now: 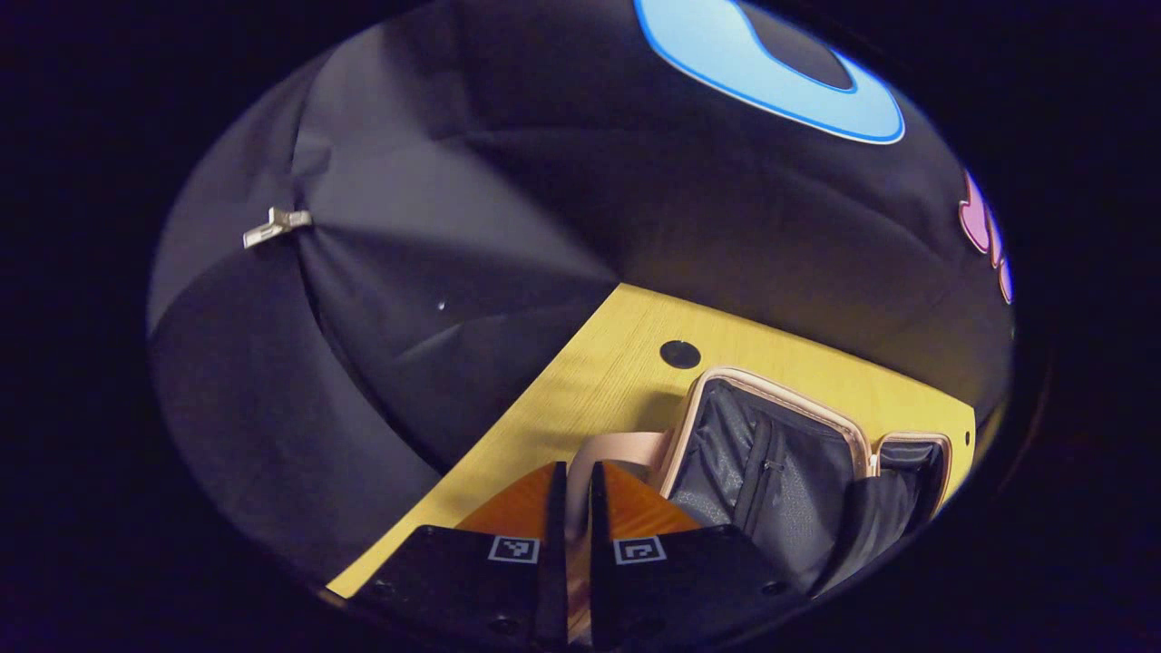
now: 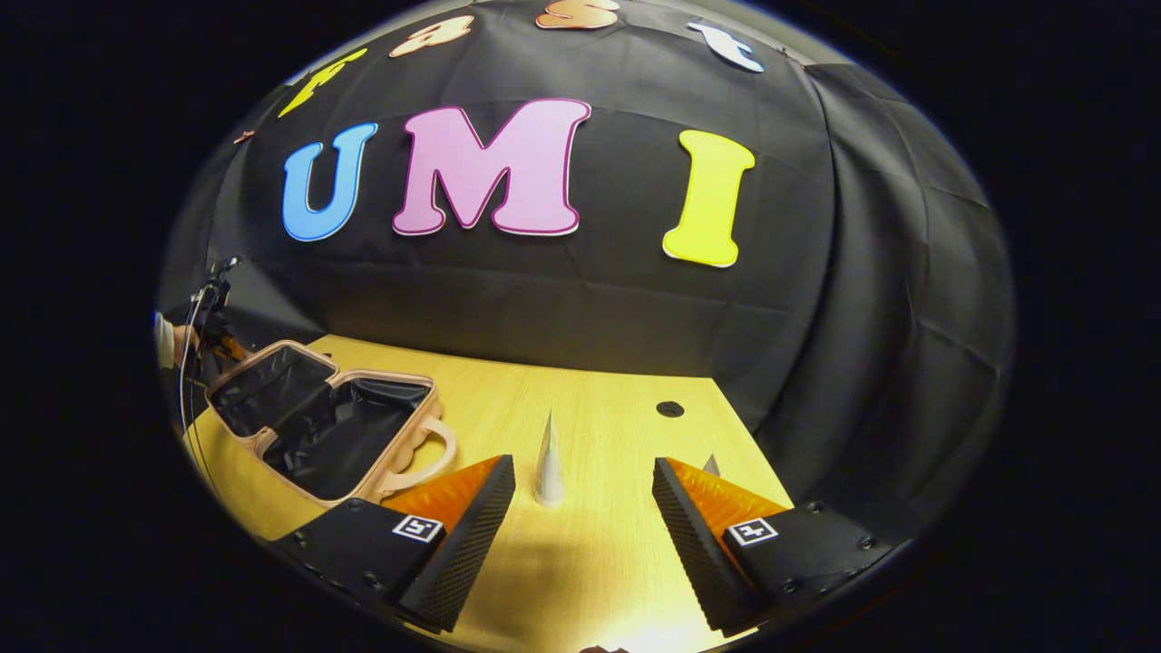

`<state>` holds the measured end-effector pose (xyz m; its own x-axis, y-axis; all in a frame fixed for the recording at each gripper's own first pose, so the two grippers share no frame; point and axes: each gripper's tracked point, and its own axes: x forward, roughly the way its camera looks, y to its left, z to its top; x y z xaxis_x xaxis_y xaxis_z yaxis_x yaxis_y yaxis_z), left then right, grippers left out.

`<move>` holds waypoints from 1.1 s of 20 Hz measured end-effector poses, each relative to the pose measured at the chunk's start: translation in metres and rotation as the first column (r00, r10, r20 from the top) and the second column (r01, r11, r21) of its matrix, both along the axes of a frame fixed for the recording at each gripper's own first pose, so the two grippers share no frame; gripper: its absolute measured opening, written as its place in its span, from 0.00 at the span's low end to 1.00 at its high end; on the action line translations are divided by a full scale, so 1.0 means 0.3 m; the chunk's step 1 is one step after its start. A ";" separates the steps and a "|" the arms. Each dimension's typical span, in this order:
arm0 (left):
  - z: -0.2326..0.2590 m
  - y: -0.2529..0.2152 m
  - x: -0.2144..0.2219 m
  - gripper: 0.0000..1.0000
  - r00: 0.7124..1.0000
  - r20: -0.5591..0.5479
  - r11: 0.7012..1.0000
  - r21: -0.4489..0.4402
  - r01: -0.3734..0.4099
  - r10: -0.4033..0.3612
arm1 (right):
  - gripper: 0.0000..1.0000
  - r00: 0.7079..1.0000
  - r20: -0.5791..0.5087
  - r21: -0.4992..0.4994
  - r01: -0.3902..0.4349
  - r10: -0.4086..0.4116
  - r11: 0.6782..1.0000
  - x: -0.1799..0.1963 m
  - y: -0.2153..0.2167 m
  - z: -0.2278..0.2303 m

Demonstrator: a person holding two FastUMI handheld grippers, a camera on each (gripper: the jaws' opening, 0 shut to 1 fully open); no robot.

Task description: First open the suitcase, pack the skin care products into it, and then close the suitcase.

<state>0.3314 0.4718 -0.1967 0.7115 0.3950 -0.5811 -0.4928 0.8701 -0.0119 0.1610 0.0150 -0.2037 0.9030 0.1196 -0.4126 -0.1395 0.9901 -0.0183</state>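
**Suitcase lies open on the booth table, skin care tube standing apart**

We see the pink suitcase point(image 2: 331, 426) lying open on the yellow wooden table point(image 2: 599, 544), its two halves spread flat and the dark lining point(image 1: 780, 472) exposed. In the right gripper view it sits at the left part of the table, its carry handle point(image 2: 426, 453) turned toward the table's middle. In that same view a slim, pale, cone-shaped skin care tube point(image 2: 549, 462) stands upright on the tabletop, well apart from the suitcase and near a small round black hole point(image 2: 669, 409) in the wood. A second pale tip point(image 2: 712, 465) peeks out just behind one finger of the right gripper; we cannot tell what it is.

The right gripper point(image 2: 580, 508) hangs above the table with its jaws spread wide and nothing between them; the tube stands beyond the gap, untouched by either finger.

In the left gripper view, the left gripper point(image 1: 578, 494) has its fingers drawn nearly together, with only a thin slit between them. The suitcase handle point(image 1: 617, 449) sits right at the fingertips, and we cannot tell whether the fingers pinch it or merely sit in front of it. Beyond them the open shell's pink rim point(image 1: 771, 390) and zipped lining run off to the right, with the table hole point(image 1: 679, 354) just past the case.

At the far left of the right gripper view, a hand point(image 2: 172, 340) and some cable show beside the suitcase.
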 end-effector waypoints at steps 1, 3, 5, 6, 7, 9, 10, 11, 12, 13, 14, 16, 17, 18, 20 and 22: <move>-0.012 0.039 -0.022 0.20 0.999 0.005 0.999 0.019 -0.044 0.044 | 0.97 1.000 -0.004 0.007 0.007 -0.007 1.000 -0.009 0.001 -0.005; 0.020 0.073 -0.037 0.34 0.995 0.040 0.993 0.070 -0.094 0.092 | 0.97 1.000 -0.001 0.006 0.029 -0.029 1.000 -0.018 -0.015 -0.003; 0.116 0.061 -0.037 0.71 0.988 0.121 0.984 0.140 -0.109 0.093 | 0.97 0.999 0.001 0.002 0.043 -0.043 0.999 -0.018 -0.037 0.001; 0.218 0.004 -0.057 1.00 0.984 0.165 0.979 0.178 -0.096 0.067 | 0.97 0.999 0.002 0.005 0.051 -0.051 0.999 -0.020 -0.047 0.006; 0.300 -0.038 -0.057 0.97 0.975 0.218 0.969 0.233 -0.083 0.032 | 0.97 0.998 0.005 0.014 0.058 -0.058 0.998 -0.016 -0.058 0.016; 0.473 -0.192 -0.100 0.96 0.958 0.283 0.947 0.318 -0.042 -0.052 | 0.97 0.997 0.014 0.043 0.077 -0.078 0.996 -0.004 -0.096 0.040; 0.550 -0.291 -0.119 0.96 0.944 0.313 0.936 0.351 -0.017 -0.101 | 0.96 0.996 0.018 0.051 0.086 -0.087 0.995 0.001 -0.111 0.052; 0.614 -0.395 -0.137 0.96 0.928 0.341 0.926 0.376 0.010 -0.149 | 0.97 0.996 0.022 0.054 0.091 -0.092 0.994 0.006 -0.129 0.065; 0.671 -0.516 -0.164 0.96 0.911 0.361 0.918 0.394 0.046 -0.201 | 0.96 0.995 0.031 0.055 0.094 -0.096 0.994 0.012 -0.151 0.077; 0.734 -0.634 -0.198 0.96 0.891 0.383 0.914 0.398 0.077 -0.243 | 0.97 0.994 0.040 0.056 0.096 -0.098 0.994 0.017 -0.170 0.093; 0.757 -0.773 -0.230 0.96 0.872 0.396 0.911 0.392 0.124 -0.289 | 0.97 0.994 0.048 0.058 0.096 -0.099 0.994 0.016 -0.188 0.102; 0.741 -1.025 -0.271 0.96 0.840 0.426 0.920 0.339 0.195 -0.335 | 0.96 0.994 0.049 0.052 0.095 -0.097 0.994 0.017 -0.227 0.105; 0.711 -1.170 -0.273 0.96 0.817 0.442 0.918 0.312 0.246 -0.369 | 0.96 0.994 0.047 0.053 0.095 -0.098 0.994 0.017 -0.245 0.102; 0.678 -1.301 -0.280 0.96 0.800 0.457 0.916 0.285 0.282 -0.388 | 0.97 0.995 0.039 0.057 0.094 -0.096 0.994 0.015 -0.255 0.098; 0.584 -1.541 -0.280 0.96 0.773 0.468 0.903 0.238 0.356 -0.429 | 0.97 0.995 0.028 0.062 0.090 -0.092 0.994 0.015 -0.276 0.081; 0.450 -1.736 -0.299 0.95 0.761 0.458 0.887 0.191 0.420 -0.460 | 0.97 0.996 0.029 0.061 0.087 -0.089 0.994 0.024 -0.298 0.071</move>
